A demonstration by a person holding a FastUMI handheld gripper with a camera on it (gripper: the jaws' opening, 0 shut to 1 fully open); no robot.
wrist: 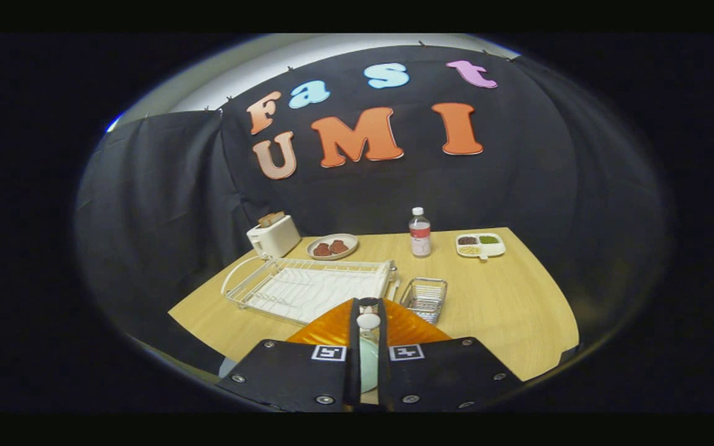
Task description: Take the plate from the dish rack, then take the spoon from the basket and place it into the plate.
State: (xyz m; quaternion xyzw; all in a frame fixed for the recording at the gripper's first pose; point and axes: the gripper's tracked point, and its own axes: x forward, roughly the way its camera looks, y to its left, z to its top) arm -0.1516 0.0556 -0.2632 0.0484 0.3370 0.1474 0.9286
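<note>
- The gripper has its two fingers drawn close together, with a pale mint-and-white spoon pinched in the narrow gap between them; the spoon's rounded white end sits near the fingertips and its mint part runs back between the fingers.
- Directly under the fingers lies a ribbed orange plate, resting on the light wooden table; the spoon is held above it, and whether it touches the plate cannot be told.
- Just beyond the plate, to the right of the fingertips, stands a small wire basket.
- Beside the basket, to its left, sits a white wire dish rack on its tray, with a curved handle loop at its far-left end.
- Farther back, a cream toaster with slices of bread in its slots stands at the table's rear left.
- Next to the toaster is a round pale dish carrying two reddish-brown pieces.
- A clear plastic bottle with a white cap stands upright near the rear centre.
- Right of the bottle lies a white divided tray with dark, green and yellowish fillings.
</note>
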